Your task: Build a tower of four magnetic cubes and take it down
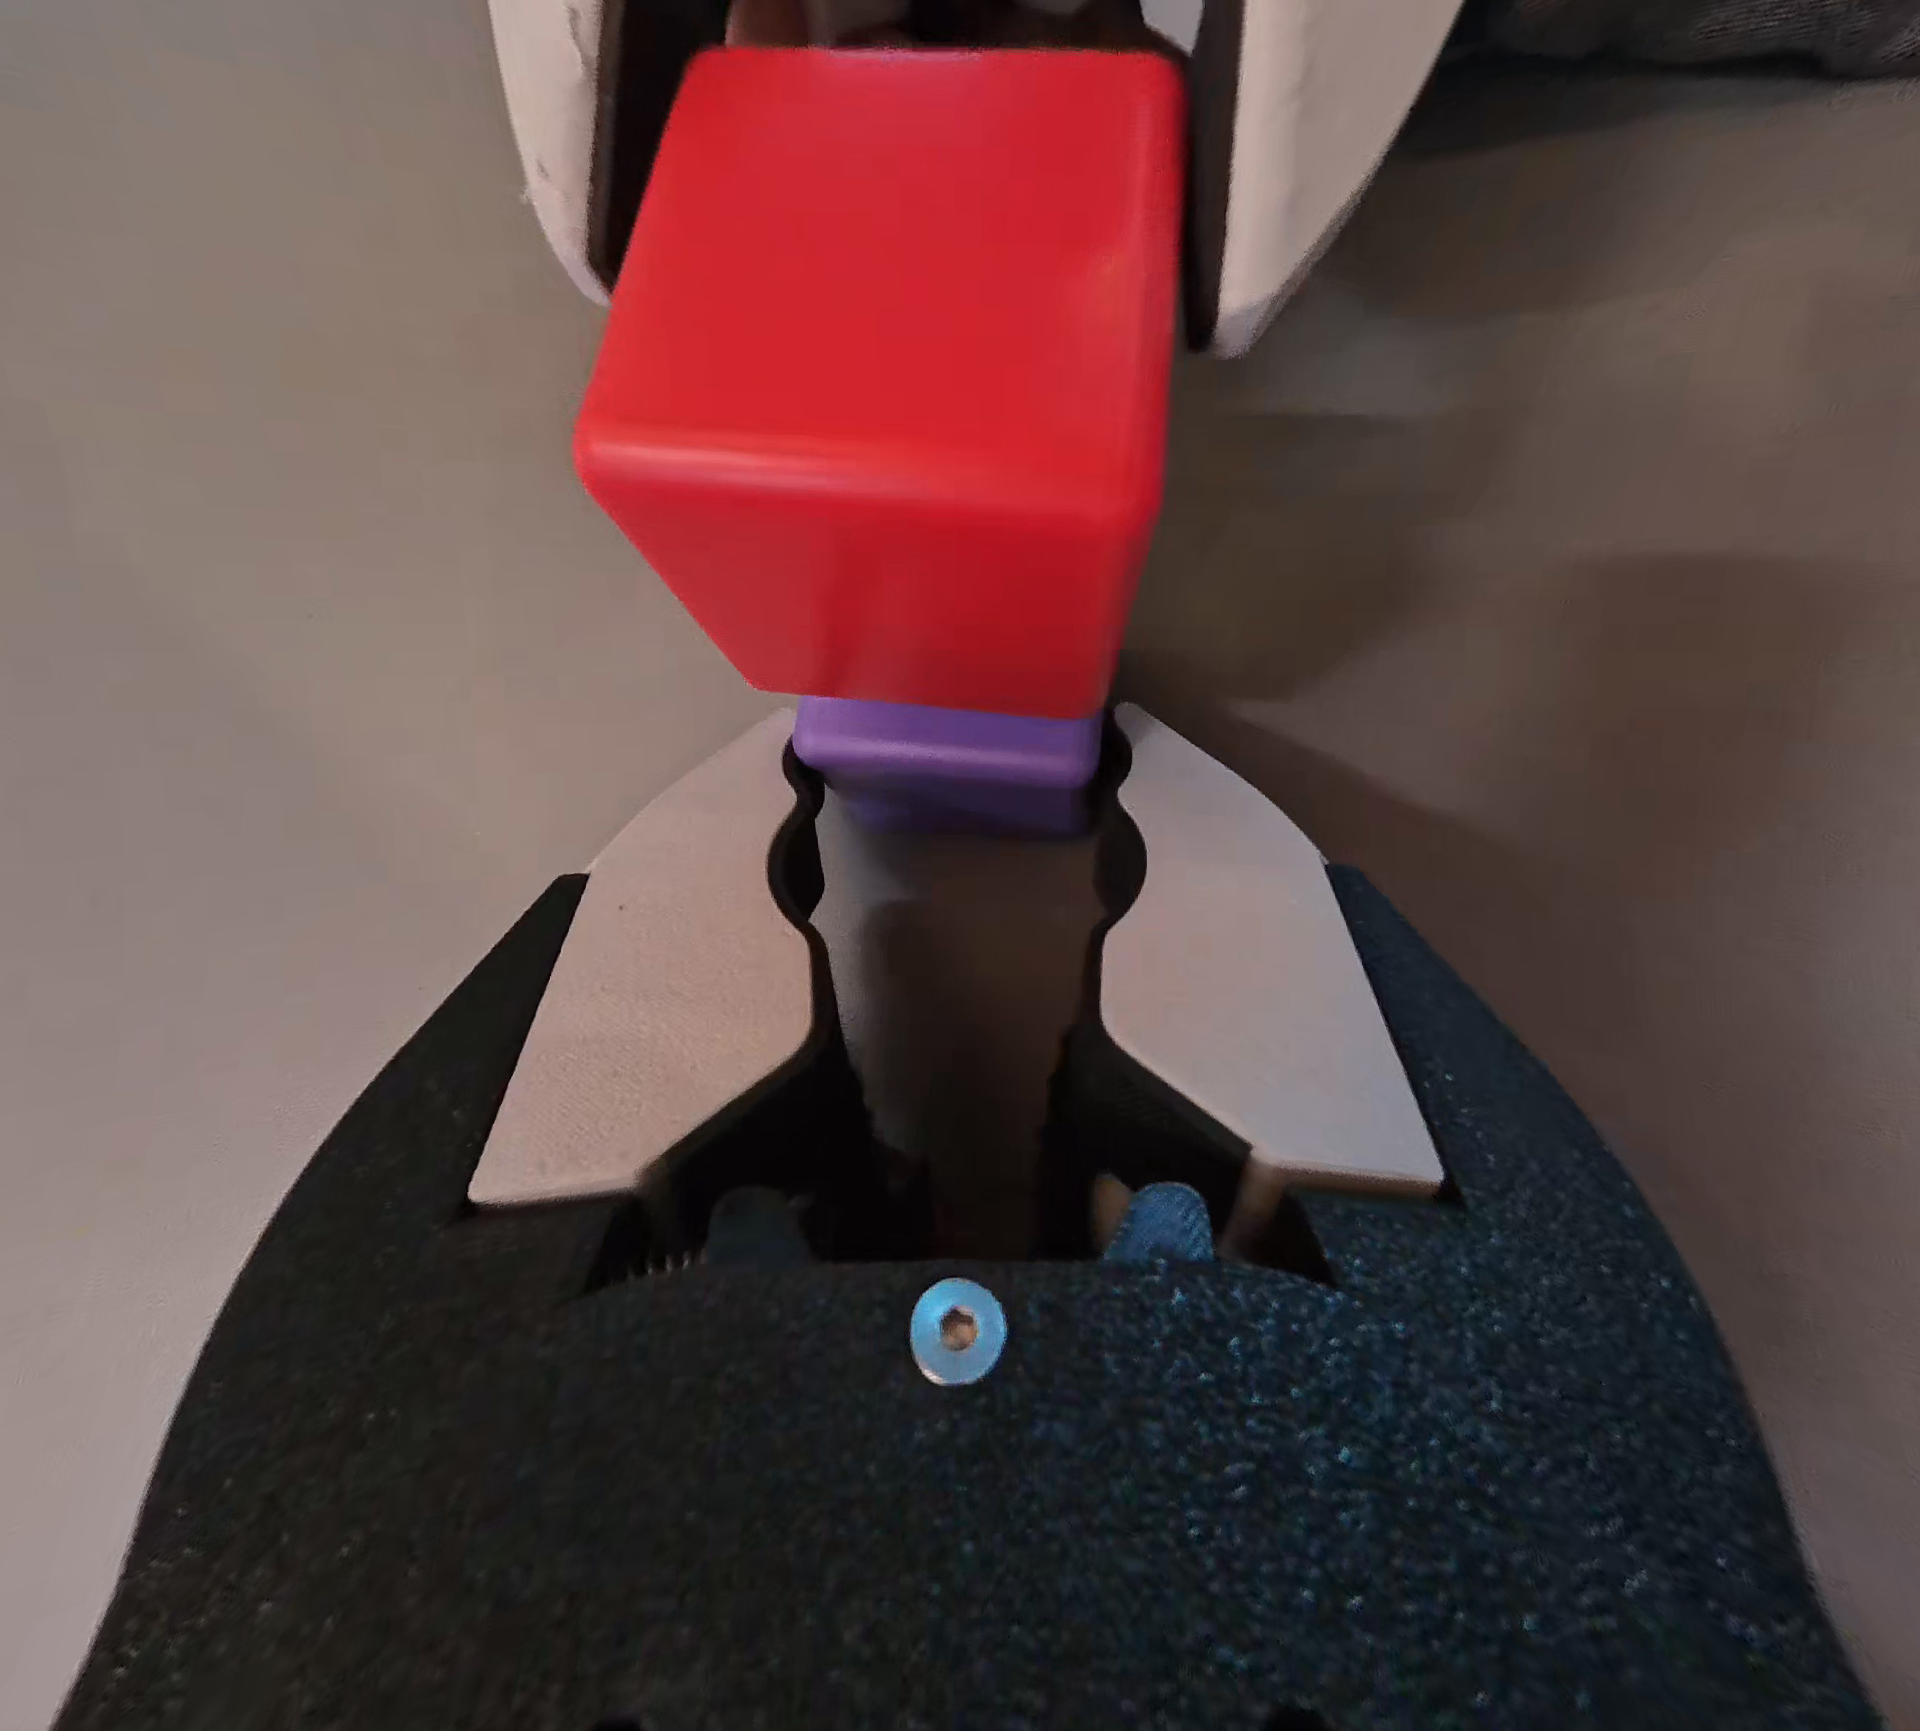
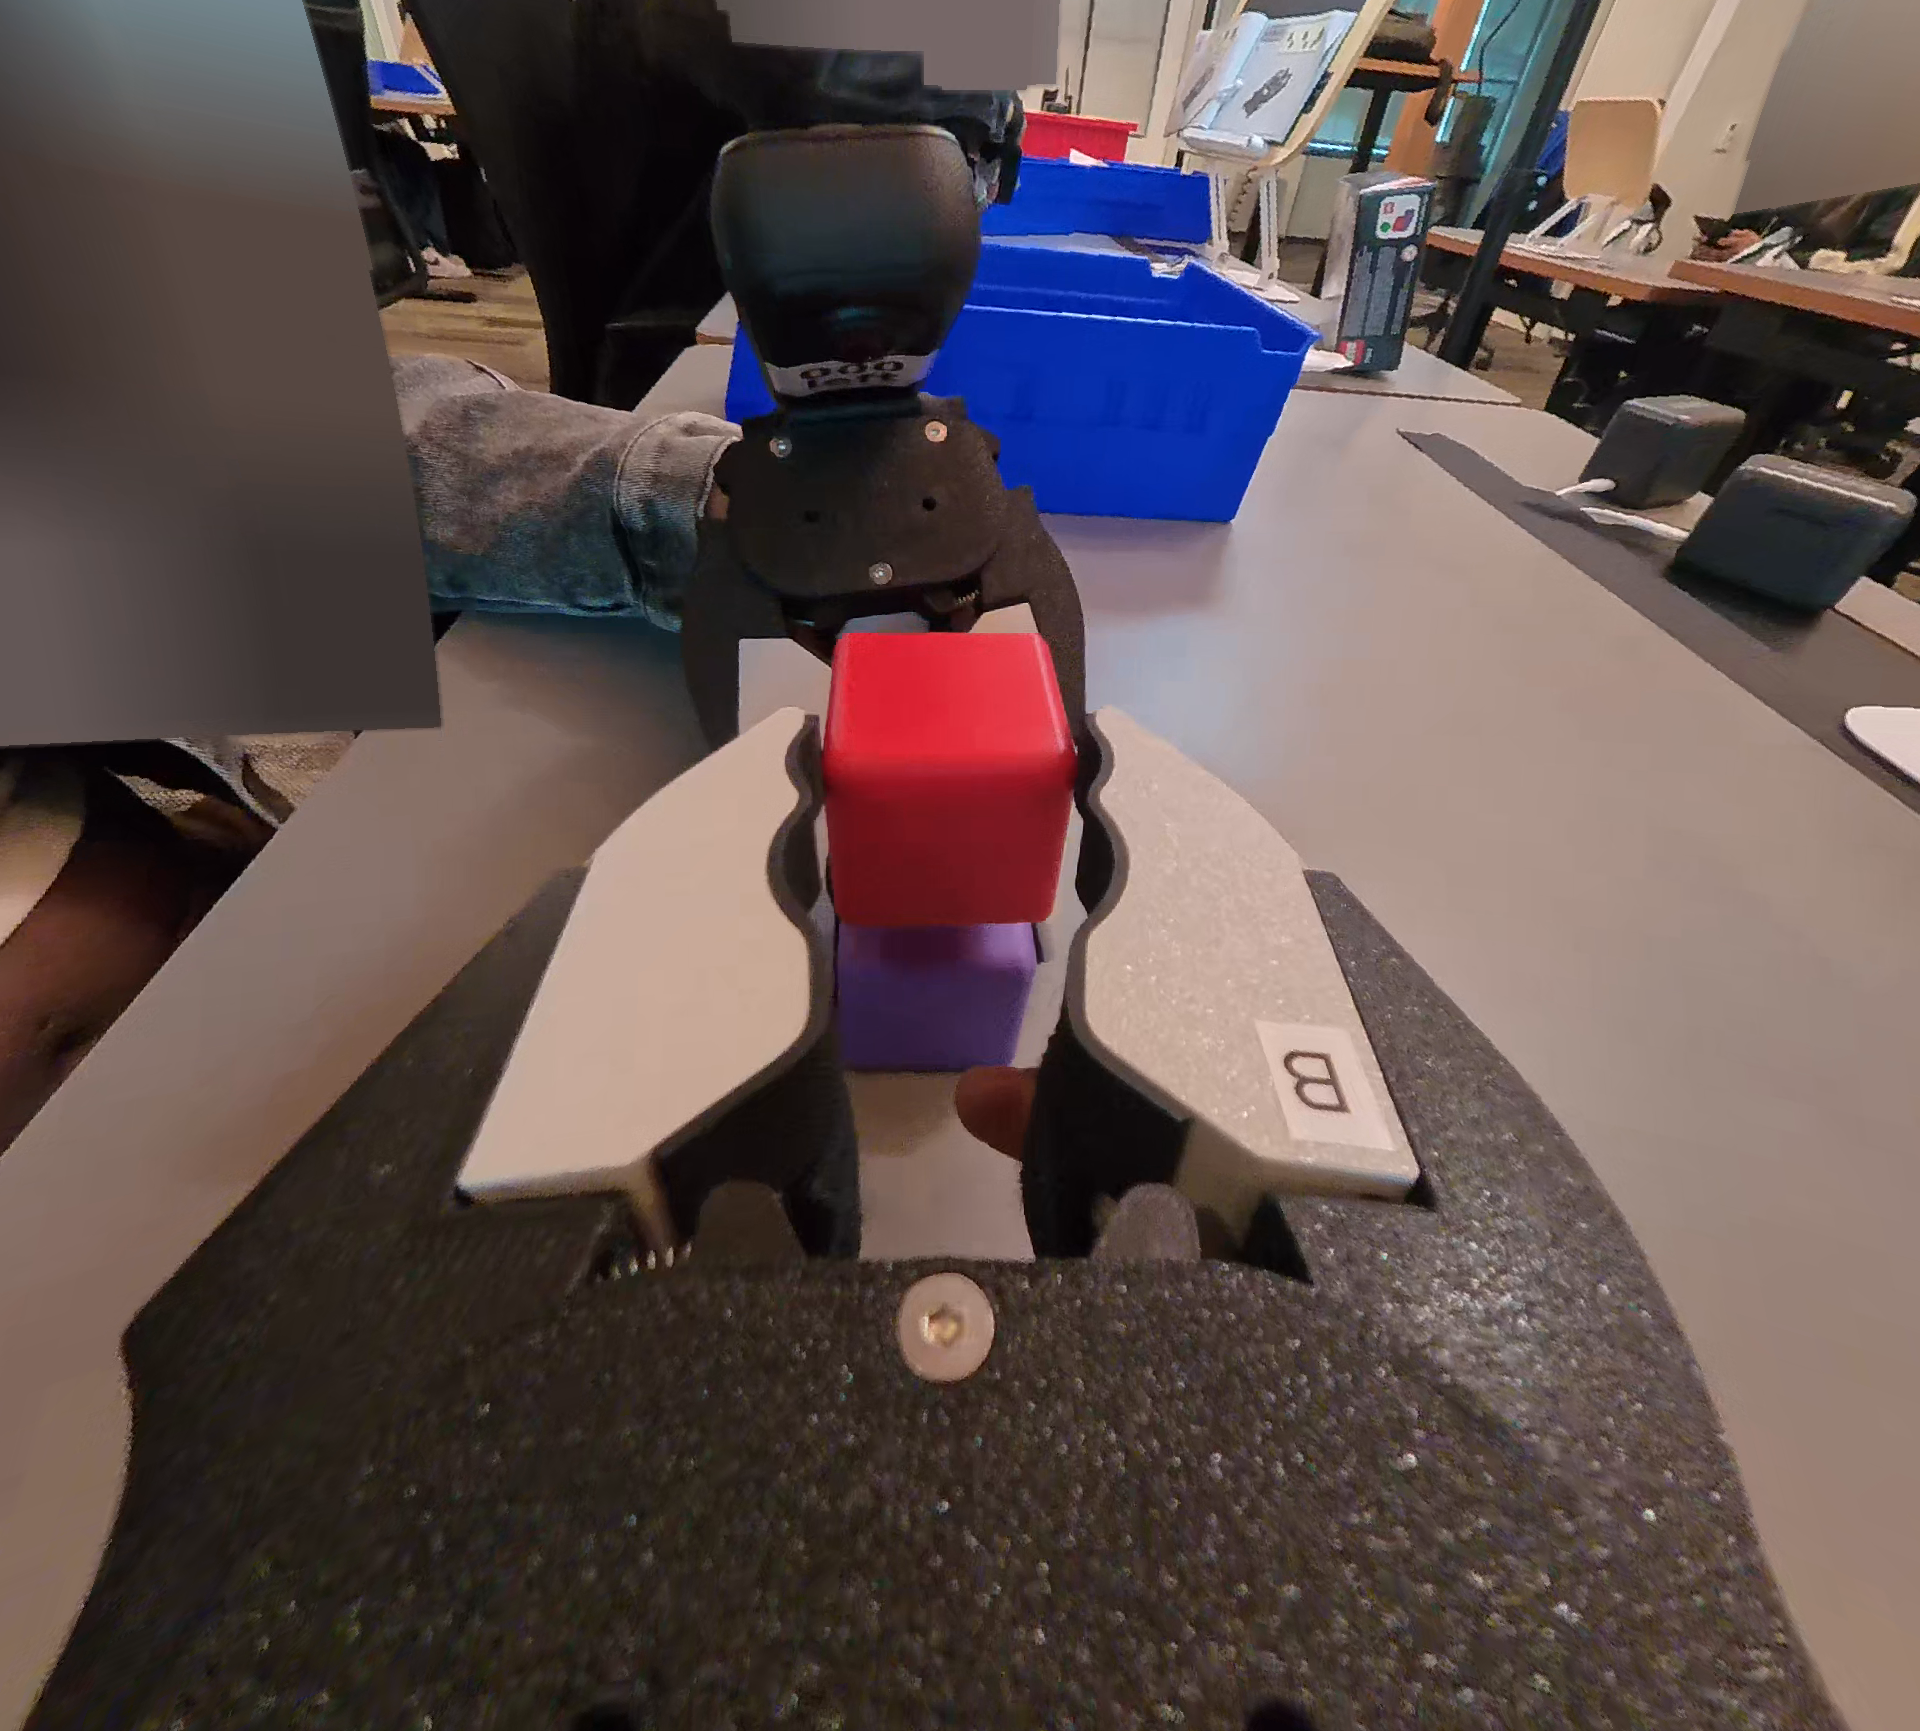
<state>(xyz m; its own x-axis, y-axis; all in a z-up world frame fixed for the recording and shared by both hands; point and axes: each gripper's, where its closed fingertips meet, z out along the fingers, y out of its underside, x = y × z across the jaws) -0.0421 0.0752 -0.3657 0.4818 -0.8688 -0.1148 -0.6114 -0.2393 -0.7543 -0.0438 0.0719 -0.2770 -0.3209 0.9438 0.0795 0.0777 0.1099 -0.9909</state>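
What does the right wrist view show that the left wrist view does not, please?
Only the right wrist view shows the blue bins, a denim sleeve and the room with its desks. Only the left wrist view shows the left gripper closed on the purple cube. Both show the red cube stacked on the purple one, held by the right gripper, on a grey table.

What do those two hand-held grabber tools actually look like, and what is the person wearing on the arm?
Each gripper has a grainy black body with a silver screw and two pale grey fingers edged with wavy black pads. The left gripper carries a rounded black camera housing. The sleeve is faded blue denim.
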